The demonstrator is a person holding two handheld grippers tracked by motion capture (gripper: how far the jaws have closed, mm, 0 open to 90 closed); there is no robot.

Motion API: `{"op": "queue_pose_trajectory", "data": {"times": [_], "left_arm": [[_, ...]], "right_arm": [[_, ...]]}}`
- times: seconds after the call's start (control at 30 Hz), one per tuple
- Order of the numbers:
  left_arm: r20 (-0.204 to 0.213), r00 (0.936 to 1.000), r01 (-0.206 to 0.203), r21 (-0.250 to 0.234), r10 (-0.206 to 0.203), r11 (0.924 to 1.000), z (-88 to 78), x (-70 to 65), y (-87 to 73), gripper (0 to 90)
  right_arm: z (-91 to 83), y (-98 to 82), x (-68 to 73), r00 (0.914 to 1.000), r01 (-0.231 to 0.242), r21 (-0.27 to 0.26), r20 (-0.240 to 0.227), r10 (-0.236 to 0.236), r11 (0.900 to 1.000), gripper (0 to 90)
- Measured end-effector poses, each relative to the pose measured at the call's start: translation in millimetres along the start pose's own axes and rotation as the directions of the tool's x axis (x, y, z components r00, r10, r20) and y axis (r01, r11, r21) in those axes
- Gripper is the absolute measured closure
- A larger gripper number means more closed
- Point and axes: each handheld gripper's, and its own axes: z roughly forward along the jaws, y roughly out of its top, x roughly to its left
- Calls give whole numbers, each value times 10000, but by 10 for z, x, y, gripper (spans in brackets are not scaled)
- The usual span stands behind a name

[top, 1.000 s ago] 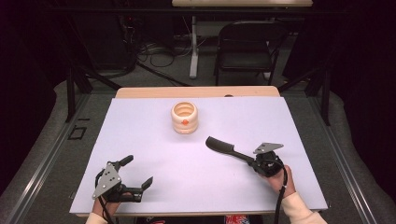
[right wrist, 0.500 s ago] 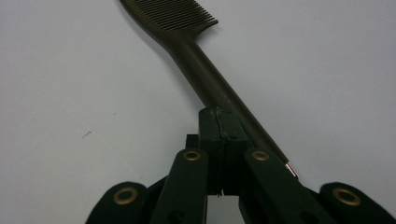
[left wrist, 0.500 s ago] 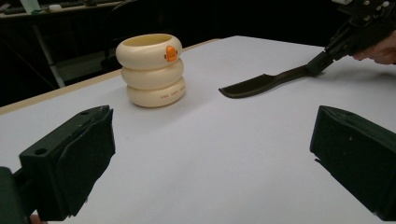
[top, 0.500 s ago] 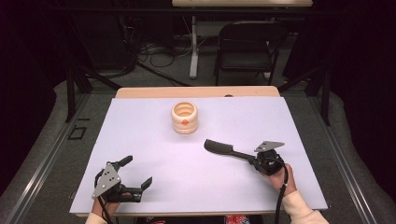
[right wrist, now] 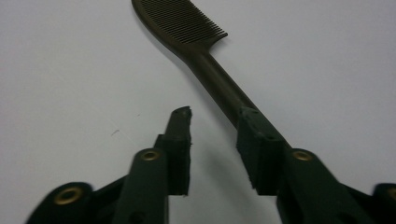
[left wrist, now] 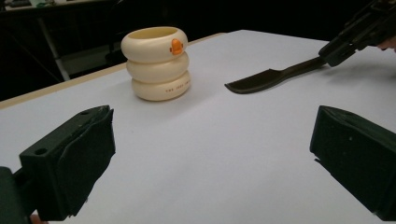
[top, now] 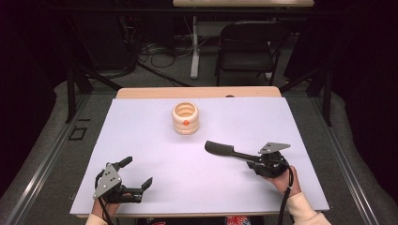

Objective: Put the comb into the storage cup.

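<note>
Black and slim, the comb (top: pixel 224 150) lies flat on the white table (top: pixel 141 136), in front of the cream ringed cup (top: pixel 186 118). The right gripper (right wrist: pixel 212 140) has just been opening — its jaws stand apart, the handle touching one pad, not pinched. The left gripper (top: pixel 136 176) rests spread wide — nothing between.

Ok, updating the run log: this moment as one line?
left gripper: open, empty | right gripper: jaws just opening, nothing between, comb handle beside one jaw | comb: flat on table | ringed cup: standing apart
</note>
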Motion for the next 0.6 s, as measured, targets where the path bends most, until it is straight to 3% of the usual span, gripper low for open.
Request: {"op": "queue_pose_trajectory", "data": {"times": [0.27, 0.33, 0.6], "left_arm": [[-54, 10000, 34, 8, -34, 10000, 7, 12, -4, 1], [-89, 9999, 54, -13, -54, 10000, 3, 12, -4, 2], [-32, 10000, -1, -14, 1, 10000, 3, 2, 0, 1]], "right_arm": [[-118, 2, -62, 9998, 198, -157, -79, -199, 9997, 341], [-156, 3, -77, 9993, 379, -89, 4, -379, 9992, 225], [-169, 15, -101, 9982, 595, 110, -16, -595, 9982, 84]]}}
